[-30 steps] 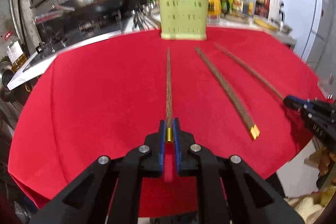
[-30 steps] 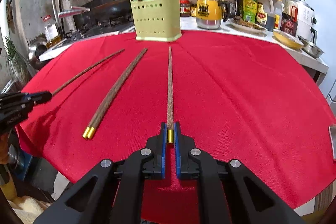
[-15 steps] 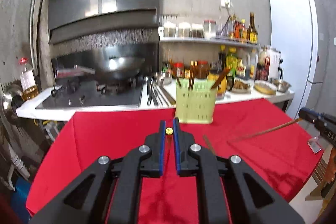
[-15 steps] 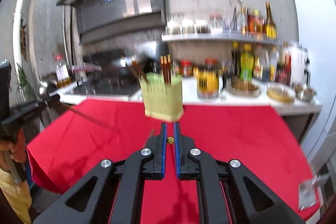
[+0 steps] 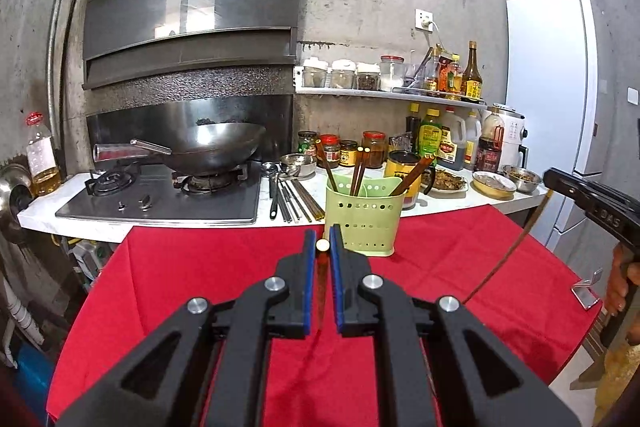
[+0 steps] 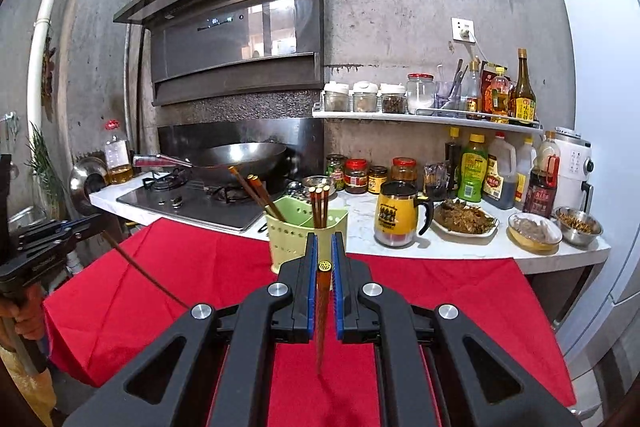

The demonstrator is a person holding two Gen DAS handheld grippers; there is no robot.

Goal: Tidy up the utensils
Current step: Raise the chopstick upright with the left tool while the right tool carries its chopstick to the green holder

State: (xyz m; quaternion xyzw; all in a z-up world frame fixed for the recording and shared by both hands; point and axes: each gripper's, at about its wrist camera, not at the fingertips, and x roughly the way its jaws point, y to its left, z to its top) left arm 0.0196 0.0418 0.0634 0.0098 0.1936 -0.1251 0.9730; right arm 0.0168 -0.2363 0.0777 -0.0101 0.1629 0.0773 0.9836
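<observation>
Two slim brown wooden chopsticks, gold-capped, one pinched by each tool. Left gripper [image 5: 322,247] clamped near the cap of left chopstick [image 5: 321,269], tip hanging down. Right gripper [image 6: 324,263] likewise clamped on right chopstick [image 6: 322,311]. Pale green perforated plastic holder [image 6: 294,239] at 12 o'clock on smooth red cloth [image 6: 440,291], several chopsticks inside. Open cloth at 3 and 9.

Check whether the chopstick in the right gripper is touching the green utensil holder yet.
Apart. In the right wrist view the chopstick hangs tip-down, clamped in the right gripper, over the red cloth; the green utensil holder stands farther back, clear of it.
</observation>
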